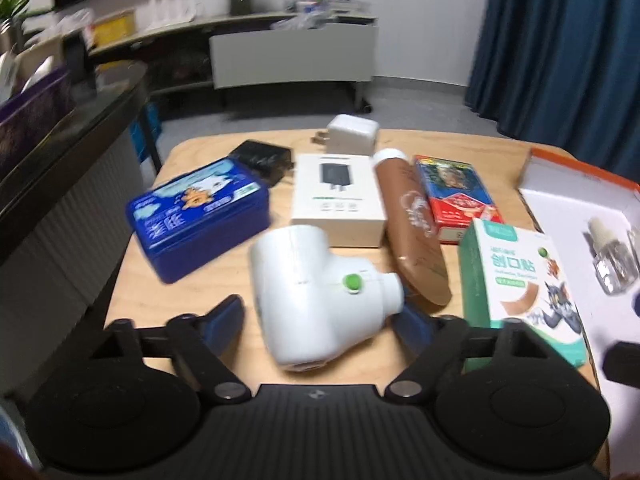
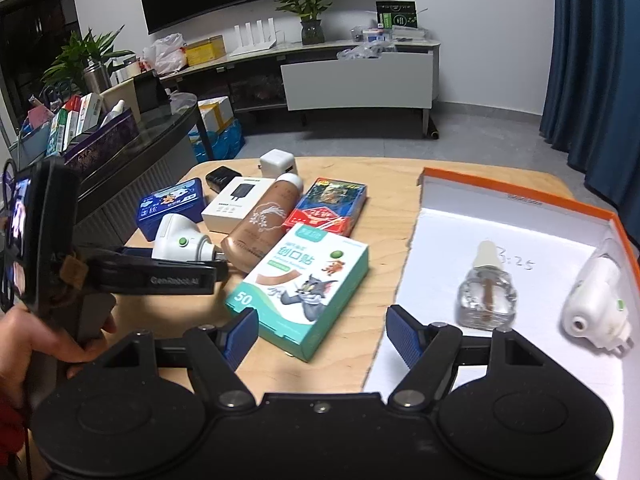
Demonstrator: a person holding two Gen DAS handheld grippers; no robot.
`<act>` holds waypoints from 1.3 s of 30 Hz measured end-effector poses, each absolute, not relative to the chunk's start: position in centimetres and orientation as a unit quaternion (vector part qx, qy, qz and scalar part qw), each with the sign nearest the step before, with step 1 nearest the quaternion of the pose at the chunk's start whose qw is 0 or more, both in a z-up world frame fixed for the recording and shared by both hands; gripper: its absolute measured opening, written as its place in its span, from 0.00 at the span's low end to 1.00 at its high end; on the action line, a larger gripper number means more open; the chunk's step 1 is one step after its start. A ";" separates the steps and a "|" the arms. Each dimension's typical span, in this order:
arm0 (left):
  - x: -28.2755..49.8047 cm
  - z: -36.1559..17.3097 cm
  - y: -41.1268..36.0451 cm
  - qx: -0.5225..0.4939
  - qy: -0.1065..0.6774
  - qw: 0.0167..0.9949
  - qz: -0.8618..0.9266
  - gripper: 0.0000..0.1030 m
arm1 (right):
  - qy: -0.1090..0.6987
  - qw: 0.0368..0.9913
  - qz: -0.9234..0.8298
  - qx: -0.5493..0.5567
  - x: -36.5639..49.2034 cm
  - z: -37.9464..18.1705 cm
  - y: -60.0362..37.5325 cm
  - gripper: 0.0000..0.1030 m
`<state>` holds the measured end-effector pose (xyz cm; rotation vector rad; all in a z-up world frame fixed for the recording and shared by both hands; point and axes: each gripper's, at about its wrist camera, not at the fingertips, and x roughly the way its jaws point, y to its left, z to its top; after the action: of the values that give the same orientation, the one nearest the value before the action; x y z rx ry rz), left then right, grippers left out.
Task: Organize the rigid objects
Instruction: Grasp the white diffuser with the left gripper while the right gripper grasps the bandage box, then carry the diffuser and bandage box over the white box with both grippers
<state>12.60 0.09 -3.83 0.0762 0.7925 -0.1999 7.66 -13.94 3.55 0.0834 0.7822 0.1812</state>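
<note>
White plastic, the plug-in device [image 1: 320, 292] lies at the near-left of the worktop [image 1: 168, 320] between your left claw's [image 1: 320, 312] part-open pads, not yet gripped: close squarely on its wide body while your empty right claw [image 2: 320, 336] stands open.

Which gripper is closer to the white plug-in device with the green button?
Left. The left gripper straddles the white plug-in device; the right gripper hangs apart, over the bandage box.
</note>
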 end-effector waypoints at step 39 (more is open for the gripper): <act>6.4 1.8 -3.4 -0.018 0.326 0.932 -0.155 0.71 | 0.327 0.941 -0.043 0.079 6.8 7.1 -18.7 0.81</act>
<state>6.35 -3.38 1.80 -0.0371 0.6668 -0.3167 6.75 -18.72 7.12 0.1607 0.6673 -0.0873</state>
